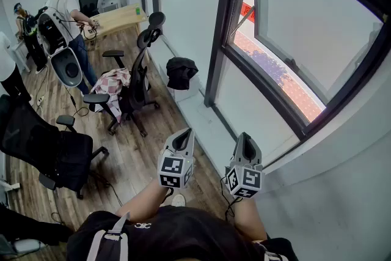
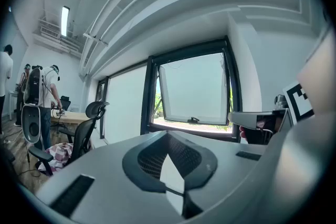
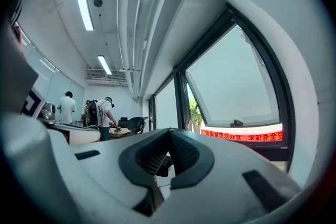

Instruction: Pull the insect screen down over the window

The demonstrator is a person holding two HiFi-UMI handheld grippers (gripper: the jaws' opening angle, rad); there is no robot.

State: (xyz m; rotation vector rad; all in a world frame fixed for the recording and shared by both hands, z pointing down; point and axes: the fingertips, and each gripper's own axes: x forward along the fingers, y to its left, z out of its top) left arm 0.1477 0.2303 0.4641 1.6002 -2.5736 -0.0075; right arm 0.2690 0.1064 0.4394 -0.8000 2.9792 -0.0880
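Window (image 1: 305,33) — one; left gripper (image 1: 183,133), right gripper (image 1: 245,137) — two, jaws together

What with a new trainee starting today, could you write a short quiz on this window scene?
1. True or false: the left claw and the right claw are both shut and empty.
2. The black-framed glass window sash is: A) tilted open at the bottom, B) fully shut, C) removed.
3. What is draped over the black swivel office chair nearest the window?
Key: 1 true; 2 A; 3 a pink-and-white checked cloth.
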